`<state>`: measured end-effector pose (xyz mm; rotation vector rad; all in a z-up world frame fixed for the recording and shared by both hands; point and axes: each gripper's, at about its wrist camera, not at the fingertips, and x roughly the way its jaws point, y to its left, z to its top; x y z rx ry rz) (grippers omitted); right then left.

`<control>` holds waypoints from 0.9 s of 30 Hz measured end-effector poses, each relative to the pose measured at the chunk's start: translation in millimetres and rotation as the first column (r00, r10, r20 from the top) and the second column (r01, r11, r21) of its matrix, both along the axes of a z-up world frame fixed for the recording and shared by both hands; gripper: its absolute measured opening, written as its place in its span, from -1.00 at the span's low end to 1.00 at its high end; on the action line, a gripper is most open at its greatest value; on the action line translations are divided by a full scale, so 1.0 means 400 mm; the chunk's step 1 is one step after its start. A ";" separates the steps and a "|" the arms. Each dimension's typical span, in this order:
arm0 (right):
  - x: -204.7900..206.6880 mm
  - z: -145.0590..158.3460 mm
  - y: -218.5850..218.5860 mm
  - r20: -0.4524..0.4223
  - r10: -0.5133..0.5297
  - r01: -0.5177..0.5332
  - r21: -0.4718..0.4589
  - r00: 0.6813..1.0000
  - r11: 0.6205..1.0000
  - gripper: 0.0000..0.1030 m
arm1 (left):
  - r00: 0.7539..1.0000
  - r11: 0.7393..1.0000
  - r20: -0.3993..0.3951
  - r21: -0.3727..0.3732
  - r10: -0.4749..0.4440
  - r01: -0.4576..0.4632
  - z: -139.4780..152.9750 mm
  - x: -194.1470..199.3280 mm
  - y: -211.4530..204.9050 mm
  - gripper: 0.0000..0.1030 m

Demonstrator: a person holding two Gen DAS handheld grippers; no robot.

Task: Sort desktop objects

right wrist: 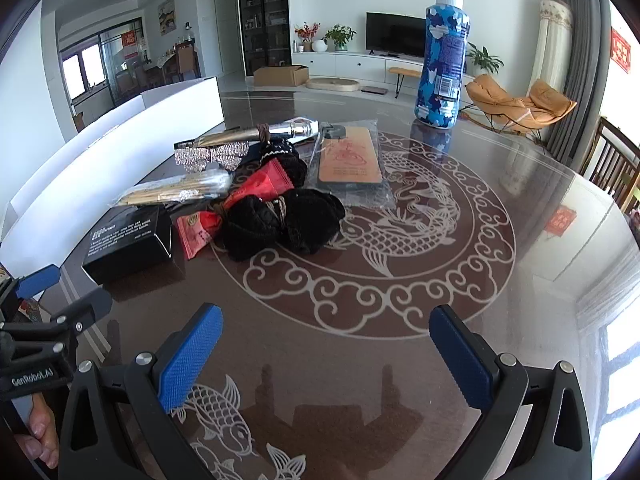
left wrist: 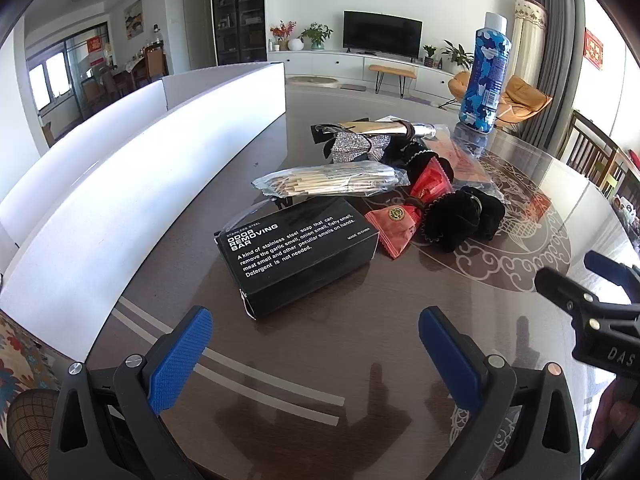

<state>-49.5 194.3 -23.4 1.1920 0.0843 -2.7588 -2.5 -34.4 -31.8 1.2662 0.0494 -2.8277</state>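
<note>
The work surface was a dark, glossy round table [right wrist: 520, 264] with a pale fish-and-cloud inlay at its centre. A white divided bin [left wrist: 132, 184] stood along its left edge. Beyond the table lay a living room with a television [left wrist: 382, 34] on a white cabinet and an orange chair [right wrist: 520, 104] at far right.

The items to be sorted lay in one cluster, left of the inlay. The black box [left wrist: 298, 256] was nearest, just ahead of my left gripper [left wrist: 316, 356]. A bag of sticks [left wrist: 328, 182] rested at its far edge. Red packets [left wrist: 394, 224] and black fabric bows [right wrist: 280, 220] touched one another to its right. A rhinestone bow [right wrist: 212, 158] and a silver tube [right wrist: 256, 134] lay farther back. The blue bottle [right wrist: 440, 64] stood upright, apart, at far right.

My left gripper's jaws were spread wide and held nothing. My right gripper [right wrist: 326, 360] was likewise spread and empty, over bare table.

Only the right wrist view showed the bagged phone case [right wrist: 348, 164] plainly, a cardboard box [right wrist: 280, 75] on the floor, and my fingers [right wrist: 40, 440] at lower left. The box lettering could be read only in the left wrist view.
</note>
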 end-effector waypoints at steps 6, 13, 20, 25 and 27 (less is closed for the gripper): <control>-0.129 0.030 -0.044 -0.025 0.042 -0.042 -0.008 0.999 0.999 1.00 | 1.000 1.000 -0.007 -0.016 0.009 -0.009 0.000 0.004 -0.007 1.00; -0.298 -0.040 -0.103 0.088 0.064 -0.065 0.008 0.994 0.998 1.00 | 0.999 0.999 -0.005 -0.029 0.042 -0.042 -0.003 0.010 -0.041 1.00; -0.208 -0.079 -0.002 0.123 -0.026 0.009 0.136 0.992 0.991 1.00 | 0.998 0.998 0.015 0.009 0.066 -0.066 -0.008 0.009 -0.082 1.00; -0.055 -0.070 0.066 0.133 -0.007 0.000 0.055 0.991 0.999 1.00 | 1.000 1.000 0.017 -0.024 -0.003 0.004 0.008 -0.012 -0.076 1.00; -0.010 -0.078 0.069 0.141 0.008 -0.010 0.015 0.990 1.000 1.00 | 0.999 0.997 0.021 -0.068 -0.040 0.041 0.020 -0.037 -0.077 1.00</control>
